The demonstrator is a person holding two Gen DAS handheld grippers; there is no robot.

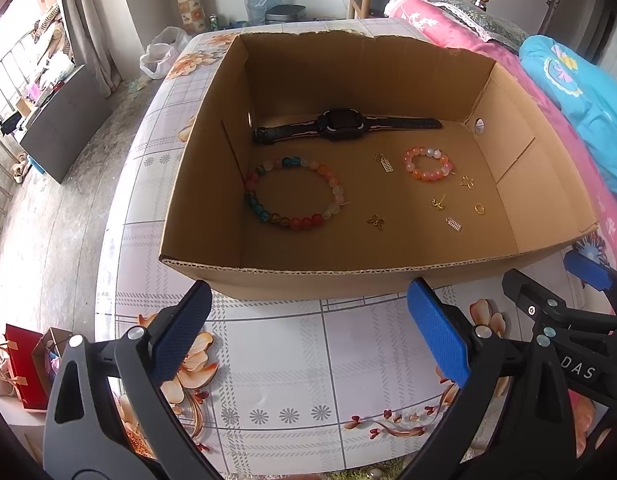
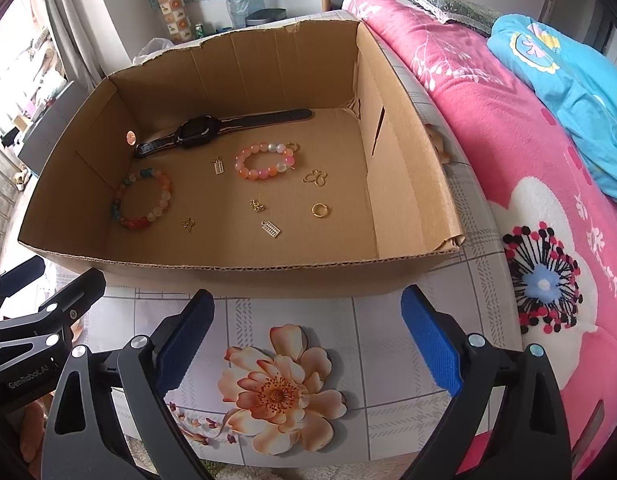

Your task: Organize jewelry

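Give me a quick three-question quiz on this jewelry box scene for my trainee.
1. True or false: the black watch lies outside the cardboard box.
2. Which bracelet is larger? A) multicolored bracelet B) pink-orange bracelet
3. Are the left claw and right claw open or shut?

Key:
1. False; it lies inside, along the far wall.
2. A.
3. Both open, holding nothing, in front of the box's near wall.
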